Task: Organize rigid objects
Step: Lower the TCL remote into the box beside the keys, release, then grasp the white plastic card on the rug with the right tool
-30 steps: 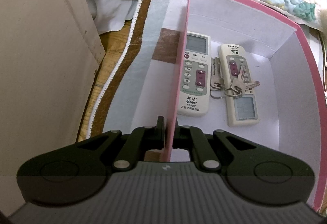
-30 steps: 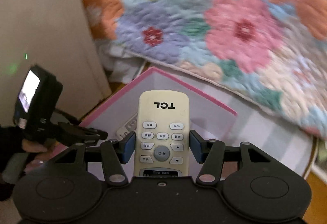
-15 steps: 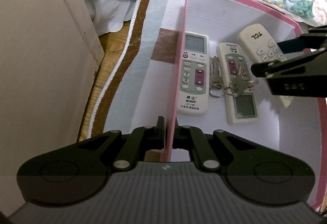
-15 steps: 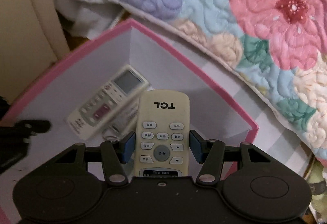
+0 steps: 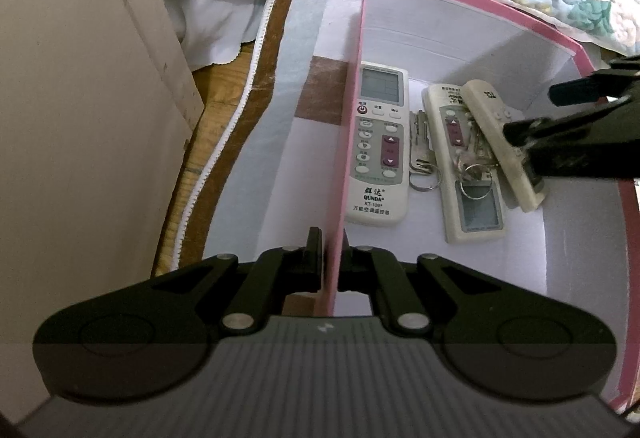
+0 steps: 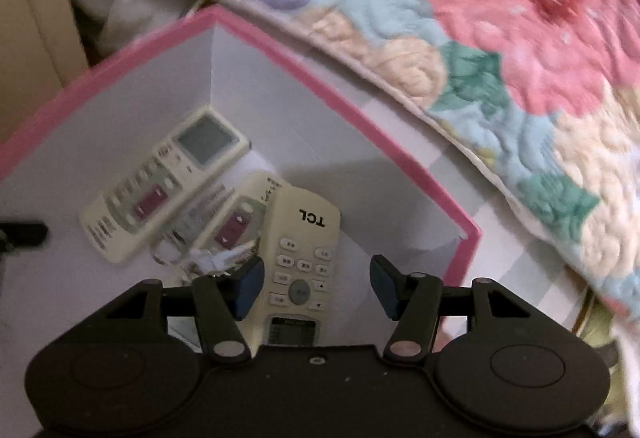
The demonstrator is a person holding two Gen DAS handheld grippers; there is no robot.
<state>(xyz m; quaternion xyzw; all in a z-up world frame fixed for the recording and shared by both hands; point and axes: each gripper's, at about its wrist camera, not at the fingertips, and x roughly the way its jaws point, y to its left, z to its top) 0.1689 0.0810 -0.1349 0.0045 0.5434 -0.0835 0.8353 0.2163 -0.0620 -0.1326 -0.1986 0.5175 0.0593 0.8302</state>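
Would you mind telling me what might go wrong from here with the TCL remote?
The right gripper's jaws have just been opening, and the TCL remote lies tilted on the keys and another remote. It may slide or scatter them. The left gripper pinches only the box wall, so the box could shift.

Black hand-held gripper (image 6: 316, 278), blue pads (image 6: 248, 288), silver screws.
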